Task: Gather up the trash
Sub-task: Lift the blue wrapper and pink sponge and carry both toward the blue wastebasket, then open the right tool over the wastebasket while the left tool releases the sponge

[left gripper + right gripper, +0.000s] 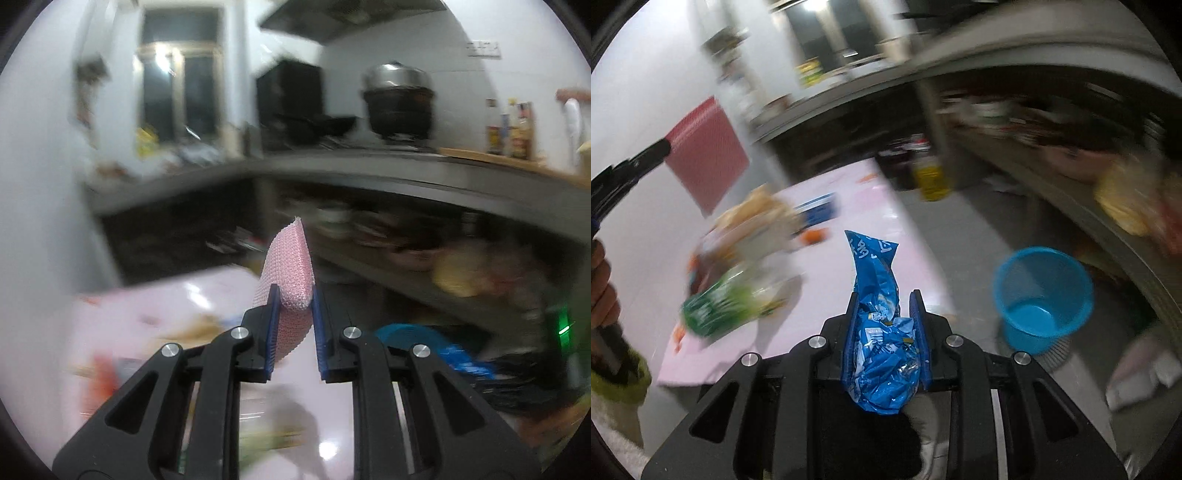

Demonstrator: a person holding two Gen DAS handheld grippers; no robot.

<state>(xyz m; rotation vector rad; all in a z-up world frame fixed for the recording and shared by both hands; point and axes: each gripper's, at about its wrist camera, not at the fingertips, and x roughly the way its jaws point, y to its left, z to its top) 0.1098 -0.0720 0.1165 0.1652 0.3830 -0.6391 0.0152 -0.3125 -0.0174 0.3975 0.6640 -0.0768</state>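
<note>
My left gripper [294, 295] is shut on a pink mesh sponge cloth [288, 269], held upright in the air above the pink table [207, 295]. In the right wrist view the same pink cloth [705, 155] shows at the upper left in the left gripper [665, 147], with a hand [602, 291] below it. My right gripper [884, 299] is shut on a crumpled blue snack wrapper [879, 317], held past the table's edge. A blue plastic bin [1043, 295] stands on the floor to the right, and its rim [406, 334] shows low in the left wrist view.
More litter lies on the pink table [871, 229]: a green packet [716, 310], a pale bag [757, 214], a blue box [818, 210]. A grey counter [369, 166] with a pot [399, 103] and bottles [509, 129] runs behind, cluttered shelves under it. A yellow bottle [931, 177] stands on the floor.
</note>
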